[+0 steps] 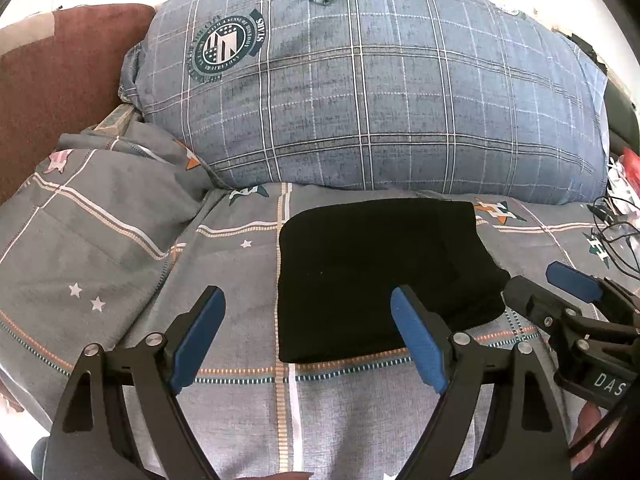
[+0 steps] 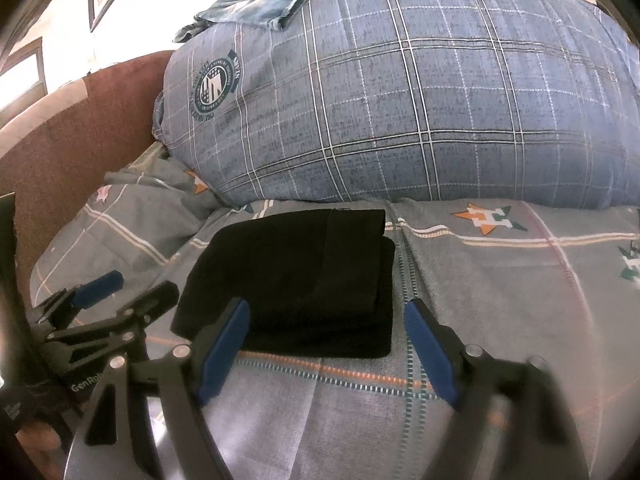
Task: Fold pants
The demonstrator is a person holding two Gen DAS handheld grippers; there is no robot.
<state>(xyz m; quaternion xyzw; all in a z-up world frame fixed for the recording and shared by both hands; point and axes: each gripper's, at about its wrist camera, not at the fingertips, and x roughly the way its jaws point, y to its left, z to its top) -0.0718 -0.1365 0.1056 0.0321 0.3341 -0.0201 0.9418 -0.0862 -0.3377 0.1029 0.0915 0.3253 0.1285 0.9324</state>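
Already the black fabric pants (image 1: 384, 276) lie folded into a compact, layered rectangle on the grey star-patterned bedsheet (image 1: 120, 240), just in front of the big blue plaid pillow (image 1: 380, 92), so we judge the folding essentially done. We hold the left gripper (image 1: 308, 336) and the right gripper (image 2: 326, 344) low at the bundle's near edge, each with its jaws spread wide and clamped on nothing. Presumably we keep them apart so the stack stays undisturbed while we check its edges.
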